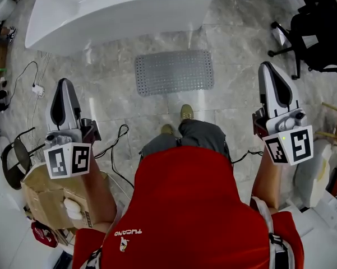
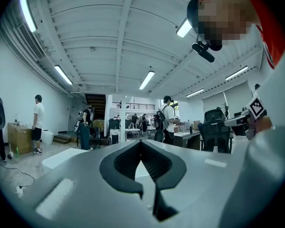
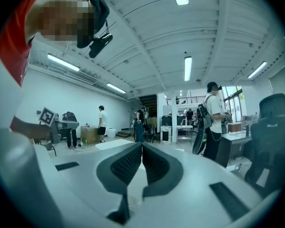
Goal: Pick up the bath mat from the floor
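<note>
**Mat on floor, jaws shut**

The grey bath mat (image 1: 174,72) lies flat on the floor (image 1: 241,100), just before the bathtub (image 1: 118,10). Left hand-held gripper (image 1: 65,83) and right hand-held gripper (image 1: 267,67) hover clenched, empty, well apart from it. Flat against tile, its edge may slip the jaws.

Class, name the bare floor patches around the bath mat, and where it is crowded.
Bare tiles lie left of the bath mat toward the power strip, right of it toward the office chair, and between it and the shoes. Crowded: cardboard box and cable, lower left.
</note>
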Tool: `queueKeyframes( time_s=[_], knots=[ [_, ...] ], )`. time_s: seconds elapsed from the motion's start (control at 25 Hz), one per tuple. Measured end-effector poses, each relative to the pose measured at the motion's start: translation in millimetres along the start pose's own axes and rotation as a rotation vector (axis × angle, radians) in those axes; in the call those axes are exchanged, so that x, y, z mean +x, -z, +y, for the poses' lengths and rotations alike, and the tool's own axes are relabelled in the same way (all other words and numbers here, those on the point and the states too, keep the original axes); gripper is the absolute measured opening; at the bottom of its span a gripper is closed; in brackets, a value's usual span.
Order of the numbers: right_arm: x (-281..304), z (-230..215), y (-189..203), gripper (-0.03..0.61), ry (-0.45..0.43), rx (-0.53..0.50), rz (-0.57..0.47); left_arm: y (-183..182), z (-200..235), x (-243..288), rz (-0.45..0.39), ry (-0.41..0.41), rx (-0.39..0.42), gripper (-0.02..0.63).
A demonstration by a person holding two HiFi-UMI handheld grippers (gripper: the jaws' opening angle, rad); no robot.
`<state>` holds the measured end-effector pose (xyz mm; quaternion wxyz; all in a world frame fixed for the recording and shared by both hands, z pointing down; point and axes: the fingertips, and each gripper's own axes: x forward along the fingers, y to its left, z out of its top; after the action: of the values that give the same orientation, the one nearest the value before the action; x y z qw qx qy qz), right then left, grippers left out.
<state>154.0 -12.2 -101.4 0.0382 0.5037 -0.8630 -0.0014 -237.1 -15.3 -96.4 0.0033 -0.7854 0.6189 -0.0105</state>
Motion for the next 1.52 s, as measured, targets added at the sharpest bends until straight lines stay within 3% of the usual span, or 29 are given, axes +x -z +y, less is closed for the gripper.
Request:
queueKeyframes(
  time_s=[0.48,0.88,1.52],
  knots=[
    [32,-58,23,0.003,-0.037,0.023,0.022,12,-16,48,0.029,-0.057,0.029,0.006],
    [57,-67,54,0.003,0.009,0.033,0.082,43,3,73,0.056,-0.045,0.004,0.006],
    [81,-64,135,0.003,0.066,0.060,0.145,122,29,82,0.097,-0.049,-0.018,0.006]
  ],
)
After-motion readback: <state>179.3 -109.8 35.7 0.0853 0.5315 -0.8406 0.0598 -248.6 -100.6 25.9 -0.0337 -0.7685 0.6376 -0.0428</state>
